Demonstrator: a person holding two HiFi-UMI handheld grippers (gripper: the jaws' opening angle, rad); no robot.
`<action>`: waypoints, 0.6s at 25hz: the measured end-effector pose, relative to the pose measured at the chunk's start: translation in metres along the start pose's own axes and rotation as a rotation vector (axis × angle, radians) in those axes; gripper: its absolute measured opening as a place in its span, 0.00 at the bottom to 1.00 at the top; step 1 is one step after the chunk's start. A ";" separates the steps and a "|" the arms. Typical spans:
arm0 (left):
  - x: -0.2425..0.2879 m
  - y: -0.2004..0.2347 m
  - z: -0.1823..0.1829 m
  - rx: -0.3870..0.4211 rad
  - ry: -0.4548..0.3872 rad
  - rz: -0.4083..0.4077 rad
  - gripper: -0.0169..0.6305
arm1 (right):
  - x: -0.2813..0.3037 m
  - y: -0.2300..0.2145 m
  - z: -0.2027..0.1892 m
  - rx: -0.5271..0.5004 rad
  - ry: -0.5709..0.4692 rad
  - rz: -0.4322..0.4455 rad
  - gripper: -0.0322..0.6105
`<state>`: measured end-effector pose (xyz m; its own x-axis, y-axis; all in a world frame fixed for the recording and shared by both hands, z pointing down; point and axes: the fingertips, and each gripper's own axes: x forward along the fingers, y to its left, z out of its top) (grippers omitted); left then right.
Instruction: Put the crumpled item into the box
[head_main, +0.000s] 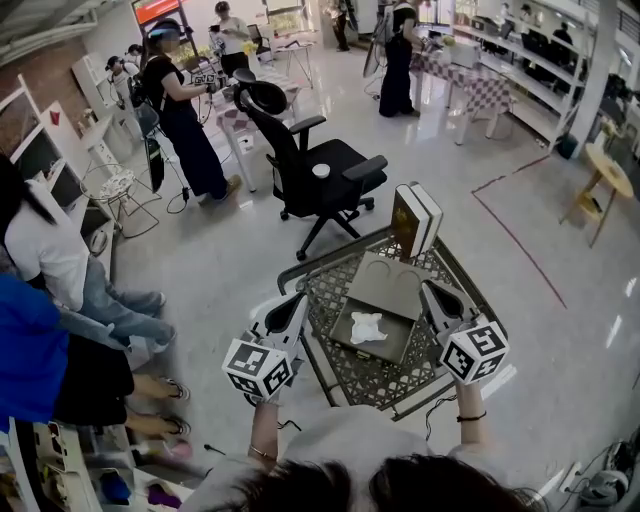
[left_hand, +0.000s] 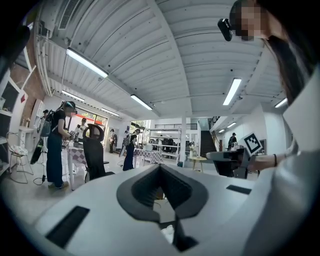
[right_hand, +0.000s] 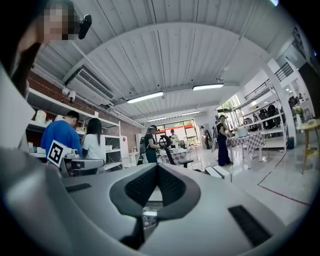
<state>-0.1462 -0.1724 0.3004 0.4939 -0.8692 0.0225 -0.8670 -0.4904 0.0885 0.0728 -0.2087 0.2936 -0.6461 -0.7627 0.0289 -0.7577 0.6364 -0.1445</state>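
Observation:
A white crumpled item (head_main: 367, 327) lies inside the open grey box (head_main: 345, 333), whose lid (head_main: 391, 284) is folded back. The box sits on a dark lattice-top table (head_main: 372, 381). My left gripper (head_main: 297, 301) hovers at the box's left side, shut and empty. My right gripper (head_main: 431, 291) hovers at the box's right side, also shut with nothing in it. Both point up and away from me. In the left gripper view the jaws (left_hand: 160, 168) meet at the tips and a bit of white shows below them. In the right gripper view the jaws (right_hand: 157, 165) are pressed together.
A thick book-like case (head_main: 416, 219) stands upright at the table's far edge. A black office chair (head_main: 310, 160) is just beyond the table. Seated people (head_main: 50, 260) are close on the left, others stand farther off. A small round wooden table (head_main: 606, 172) is at the right.

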 end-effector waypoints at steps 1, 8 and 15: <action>0.000 0.000 0.000 0.000 -0.001 0.001 0.05 | 0.000 0.000 0.000 -0.002 -0.001 0.000 0.08; -0.003 0.006 0.003 0.005 -0.001 0.015 0.05 | -0.001 -0.003 0.001 -0.009 -0.007 -0.014 0.08; -0.003 0.009 0.004 0.010 -0.005 0.020 0.05 | -0.002 -0.008 0.003 -0.008 -0.016 -0.033 0.08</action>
